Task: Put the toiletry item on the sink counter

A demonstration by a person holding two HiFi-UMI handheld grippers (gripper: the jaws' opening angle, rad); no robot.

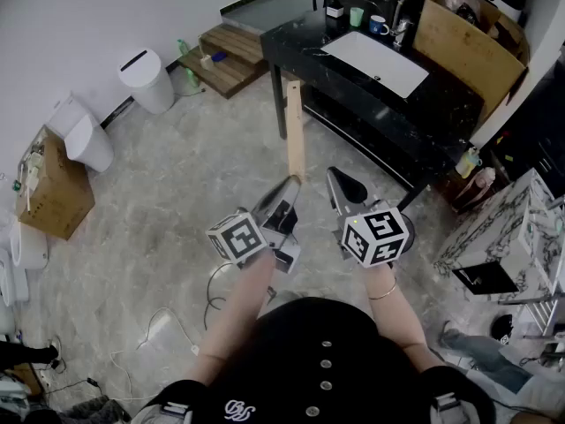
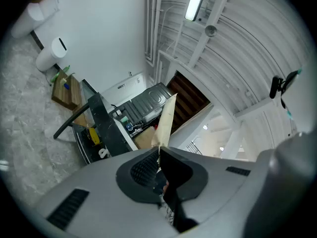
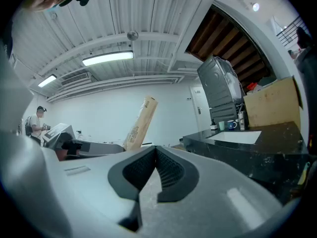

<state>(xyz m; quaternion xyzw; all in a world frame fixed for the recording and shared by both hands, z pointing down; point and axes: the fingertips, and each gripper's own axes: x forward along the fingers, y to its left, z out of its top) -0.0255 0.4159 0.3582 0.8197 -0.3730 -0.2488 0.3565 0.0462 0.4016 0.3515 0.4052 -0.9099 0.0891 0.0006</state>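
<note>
My left gripper (image 2: 158, 151) is closed tight on the lower end of a long tan box (image 1: 296, 131). The box sticks out forward above the floor, well apart from the black sink counter (image 1: 439, 106). My right gripper (image 3: 153, 151) is just beside the left one, jaws together, with nothing between them.

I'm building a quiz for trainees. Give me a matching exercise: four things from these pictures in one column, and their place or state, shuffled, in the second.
Things
1. long tan box
2. white bin
3. blue mug
4. right gripper

Place or state
A. on the black sink counter
B. jaws together, nothing between them
C. clamped in the left gripper
D. standing on the floor

Pairs: 1-C, 2-D, 3-A, 4-B.
</note>
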